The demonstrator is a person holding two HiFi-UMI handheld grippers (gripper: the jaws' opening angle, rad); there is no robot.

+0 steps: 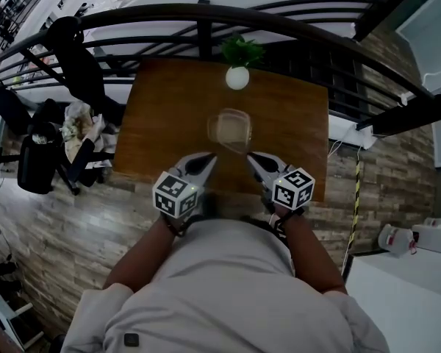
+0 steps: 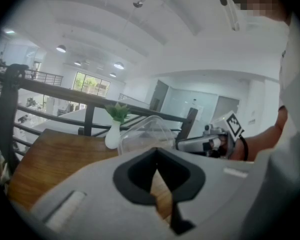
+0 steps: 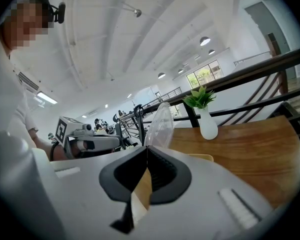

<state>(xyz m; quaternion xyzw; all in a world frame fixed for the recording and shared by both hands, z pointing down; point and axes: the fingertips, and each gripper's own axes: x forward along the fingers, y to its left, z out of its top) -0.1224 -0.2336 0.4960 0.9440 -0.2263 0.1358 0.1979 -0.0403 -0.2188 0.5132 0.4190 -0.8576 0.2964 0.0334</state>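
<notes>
Clear plastic container (image 1: 230,129): thin, glossy, domed, rounded corners. It sits mid-table, dead ahead and between both tools, equally near each. Seen broad from the left gripper view, narrow and upright from the right gripper view.

Left gripper (image 1: 209,158): jaws closed tip to tip, just beside the container's near-left corner.

Right gripper (image 1: 251,157): jaws likewise closed, tips at the near-right edge. Cannot tell whether a rim is nipped.

Wooden table (image 1: 162,123): warm brown, matte. Behind the container, a white vase with a green plant (image 1: 237,77), then a dark railing (image 1: 206,20).

head: steeply down over table (image 1: 162,116) | gripper views: low, close, along jaws | shared: clear container (image 1: 229,131), vase (image 1: 237,78)
</notes>
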